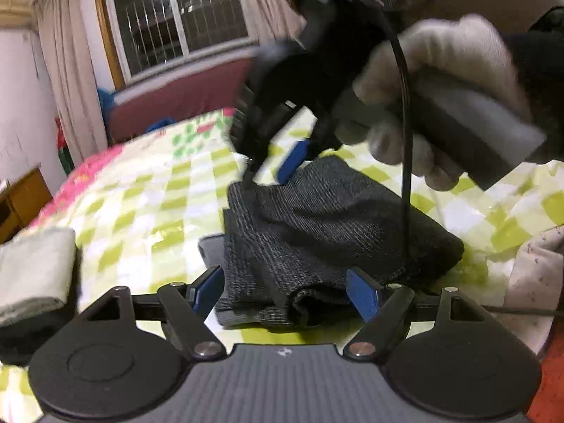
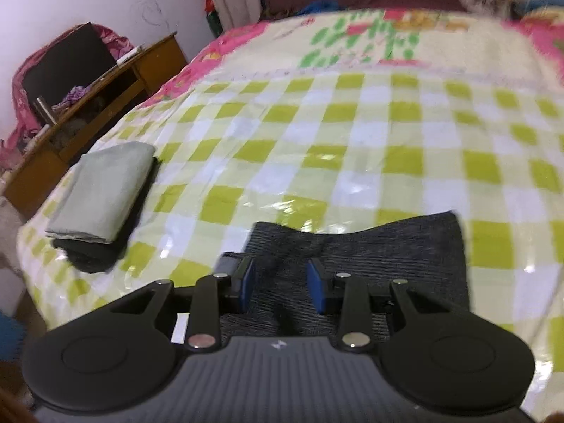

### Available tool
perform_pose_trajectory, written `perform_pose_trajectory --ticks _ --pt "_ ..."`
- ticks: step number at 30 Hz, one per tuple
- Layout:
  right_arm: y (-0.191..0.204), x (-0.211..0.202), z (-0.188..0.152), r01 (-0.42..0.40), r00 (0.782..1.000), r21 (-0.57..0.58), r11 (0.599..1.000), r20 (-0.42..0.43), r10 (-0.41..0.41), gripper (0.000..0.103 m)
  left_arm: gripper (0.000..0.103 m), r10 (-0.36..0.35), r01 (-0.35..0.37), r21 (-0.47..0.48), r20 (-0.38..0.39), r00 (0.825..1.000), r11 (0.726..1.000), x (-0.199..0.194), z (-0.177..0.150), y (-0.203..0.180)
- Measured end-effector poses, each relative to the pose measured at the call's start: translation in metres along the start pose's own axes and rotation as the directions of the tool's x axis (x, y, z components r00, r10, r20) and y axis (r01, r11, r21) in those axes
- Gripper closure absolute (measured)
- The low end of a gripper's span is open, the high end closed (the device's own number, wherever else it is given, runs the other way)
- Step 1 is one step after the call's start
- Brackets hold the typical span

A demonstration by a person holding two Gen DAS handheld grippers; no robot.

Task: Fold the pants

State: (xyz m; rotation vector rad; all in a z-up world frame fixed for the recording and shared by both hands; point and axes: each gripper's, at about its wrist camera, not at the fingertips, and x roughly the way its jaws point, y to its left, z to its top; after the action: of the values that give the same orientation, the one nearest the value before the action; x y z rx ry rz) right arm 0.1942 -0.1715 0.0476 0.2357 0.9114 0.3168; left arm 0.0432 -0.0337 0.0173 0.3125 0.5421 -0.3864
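While the folded dark pants (image 1: 328, 232) lie on the checked bedspread (image 2: 317, 134), your left gripper (image 1: 287, 294) hangs wide open over their near edge, gripping nothing; your right gripper (image 2: 282, 287) (white-gloved hand (image 1: 433, 81) behind it) stands parted above the fabric too.
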Motion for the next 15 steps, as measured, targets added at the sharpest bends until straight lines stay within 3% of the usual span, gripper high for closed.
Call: perform_pose_trajectory --ticks 2,5,6,7,8,10,12,15 --pt "0.003 0.008 0.002 -0.049 0.998 0.027 0.998 -0.041 0.050 0.058 0.012 0.010 -0.010 0.009 -0.037 0.999 1.000 0.014 0.002 -0.006" --pt "0.019 0.027 0.002 0.013 0.997 -0.053 0.998 -0.081 -0.017 0.055 0.012 0.015 -0.016 -0.007 -0.094 0.995 1.000 0.033 0.002 -0.008" --pt "0.024 0.036 0.001 0.033 0.995 -0.095 0.995 -0.088 -0.041 0.057 0.012 0.010 -0.013 -0.026 -0.112 0.994 1.000 0.038 0.001 -0.007" --pt "0.024 0.045 0.000 0.070 0.993 -0.117 0.991 -0.091 -0.081 0.066 0.014 0.004 -0.010 -0.047 -0.124 0.992 0.999 0.043 -0.001 -0.004" --pt "0.022 0.051 0.000 0.087 0.990 -0.120 0.989 -0.102 -0.100 0.072 0.017 -0.010 0.001 -0.071 -0.131 0.991 0.997 0.045 -0.002 0.000" --pt "0.011 0.051 0.002 0.058 0.989 -0.082 0.995 -0.129 -0.068 0.087 0.046 -0.076 0.059 -0.126 -0.131 0.989 0.990 0.044 -0.001 0.008" --pt "0.005 0.038 0.006 0.030 0.992 -0.050 0.998 -0.124 -0.037 0.091 0.057 -0.131 0.109 -0.175 -0.119 0.984 0.978 0.040 0.002 0.016" --pt "0.009 0.012 0.016 -0.003 0.996 -0.047 0.999 -0.089 -0.001 0.091 0.061 -0.119 0.104 -0.166 -0.083 0.989 0.981 0.029 0.011 0.024"
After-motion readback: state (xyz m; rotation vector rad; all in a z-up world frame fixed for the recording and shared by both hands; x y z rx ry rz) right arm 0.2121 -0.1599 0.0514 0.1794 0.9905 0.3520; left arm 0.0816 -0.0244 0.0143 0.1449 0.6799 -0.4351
